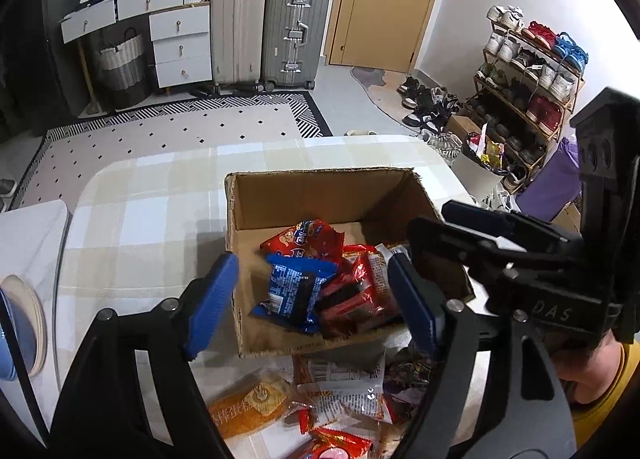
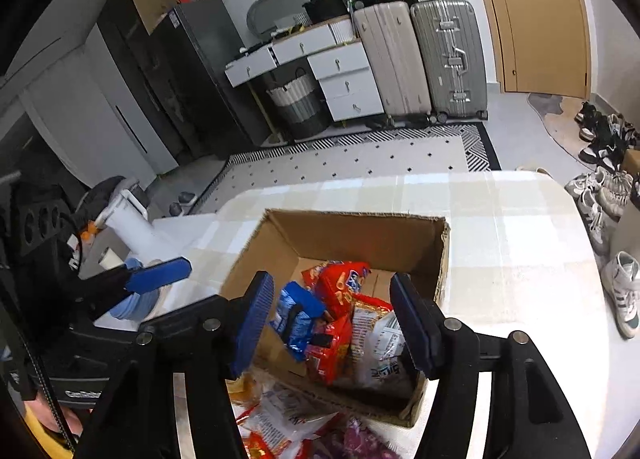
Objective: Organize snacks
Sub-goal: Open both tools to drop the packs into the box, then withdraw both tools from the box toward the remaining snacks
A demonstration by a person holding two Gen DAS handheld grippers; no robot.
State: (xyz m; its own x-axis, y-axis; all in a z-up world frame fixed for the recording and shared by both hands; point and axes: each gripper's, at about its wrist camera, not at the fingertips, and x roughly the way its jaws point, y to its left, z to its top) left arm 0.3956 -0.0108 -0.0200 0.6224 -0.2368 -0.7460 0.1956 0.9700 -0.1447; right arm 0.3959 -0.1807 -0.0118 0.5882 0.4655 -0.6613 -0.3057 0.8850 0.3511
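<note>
Left gripper (image 1: 316, 299) open over blurred blue snack packet (image 1: 294, 293).

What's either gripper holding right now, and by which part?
Nothing. Left gripper and right gripper are both open above the cardboard box; the blue packet sits loose inside.

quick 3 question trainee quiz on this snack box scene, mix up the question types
1. True or false: the blue packet lies inside the cardboard box.
2. Multiple choice: the orange cake packet is A) in the box, B) on the table in front of the box, C) held by a gripper.
3. Fill in: the left gripper and right gripper both have their jaws ____ with nothing between them.

Key: 1 true; 2 B; 3 open
</note>
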